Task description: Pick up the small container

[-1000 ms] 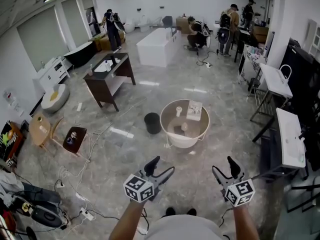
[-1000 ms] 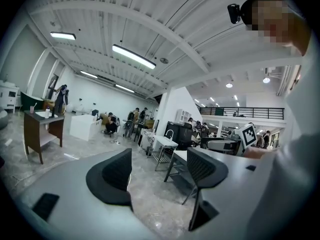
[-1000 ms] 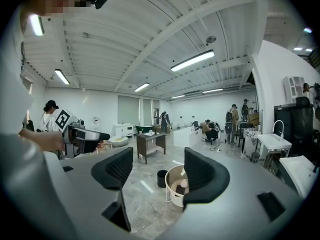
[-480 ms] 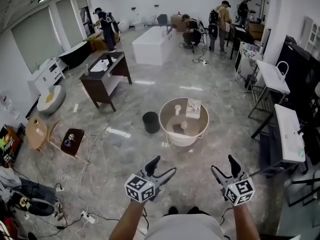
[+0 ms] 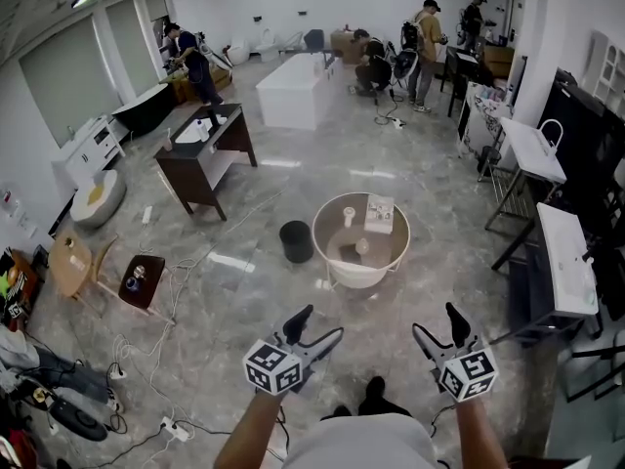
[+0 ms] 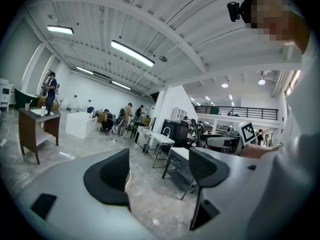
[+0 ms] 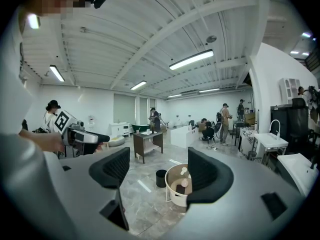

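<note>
**Claws both spread wide and empty; small container sits in the tub, well apart from them**

Left claw (image 5: 320,322) and right claw (image 5: 436,319) are held low in front of the person. Jaws on both have just been opening, with only air between the pads.

- Grey marbled floor (image 5: 244,291) runs ahead, with cables trailing on the left.
- White block (image 5: 298,91) stands far back, with people near it.
- Dark bench (image 5: 210,154) is left of centre and carries a white basin.
- Round white tub (image 5: 356,277) stands on the floor ahead of the claws. The right gripper view frames it between that claw's jaws, but well apart from them. The left gripper view looks off to the side and has no tub in it.
- Black bin (image 5: 296,240) is just beside the tub, on its left.
- Pale box (image 5: 379,215) lies in the tub at the far right of the rim.
- Small white container (image 5: 349,216) stands upright in the tub at the far side.
- Second small pale container (image 5: 361,247) is near the tub's middle, beside a dark block (image 5: 344,253).

Cannot tell which of the two containers is the target.
</note>
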`<action>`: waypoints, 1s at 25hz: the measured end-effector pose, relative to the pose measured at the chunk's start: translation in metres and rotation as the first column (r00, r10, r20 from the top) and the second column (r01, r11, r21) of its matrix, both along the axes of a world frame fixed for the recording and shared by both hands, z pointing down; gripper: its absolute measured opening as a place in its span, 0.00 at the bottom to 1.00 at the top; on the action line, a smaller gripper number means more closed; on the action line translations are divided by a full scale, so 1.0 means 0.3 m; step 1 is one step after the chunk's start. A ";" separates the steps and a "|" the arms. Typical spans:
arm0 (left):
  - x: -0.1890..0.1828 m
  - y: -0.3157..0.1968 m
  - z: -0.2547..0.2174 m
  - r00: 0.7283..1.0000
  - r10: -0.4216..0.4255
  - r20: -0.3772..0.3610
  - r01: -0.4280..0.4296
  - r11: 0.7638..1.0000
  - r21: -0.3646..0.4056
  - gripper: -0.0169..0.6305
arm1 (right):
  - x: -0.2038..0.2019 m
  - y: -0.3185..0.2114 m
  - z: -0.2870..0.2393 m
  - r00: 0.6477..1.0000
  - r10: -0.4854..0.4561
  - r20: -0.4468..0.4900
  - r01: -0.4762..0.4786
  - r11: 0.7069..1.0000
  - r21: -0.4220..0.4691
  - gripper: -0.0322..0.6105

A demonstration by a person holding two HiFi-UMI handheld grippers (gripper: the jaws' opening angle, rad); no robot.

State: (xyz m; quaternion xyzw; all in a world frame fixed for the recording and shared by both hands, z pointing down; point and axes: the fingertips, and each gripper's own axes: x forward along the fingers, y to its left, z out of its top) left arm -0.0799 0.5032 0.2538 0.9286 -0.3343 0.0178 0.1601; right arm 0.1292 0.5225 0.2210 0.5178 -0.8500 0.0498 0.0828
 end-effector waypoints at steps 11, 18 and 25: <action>0.033 -0.186 0.044 1.000 -0.026 0.004 0.026 0.999 -0.032 0.61 | 0.025 -0.195 0.057 1.000 -0.026 0.010 0.026 0.999 -0.033 0.63; 0.111 -0.401 0.053 0.999 -0.046 0.013 0.046 0.998 -0.043 0.60 | 0.100 -0.422 0.077 0.999 -0.050 0.019 0.051 0.997 -0.050 0.63; 0.191 -0.612 0.050 0.997 -0.076 0.026 0.077 0.996 -0.054 0.60 | 0.173 -0.660 0.081 0.996 -0.088 0.016 0.088 0.994 -0.064 0.63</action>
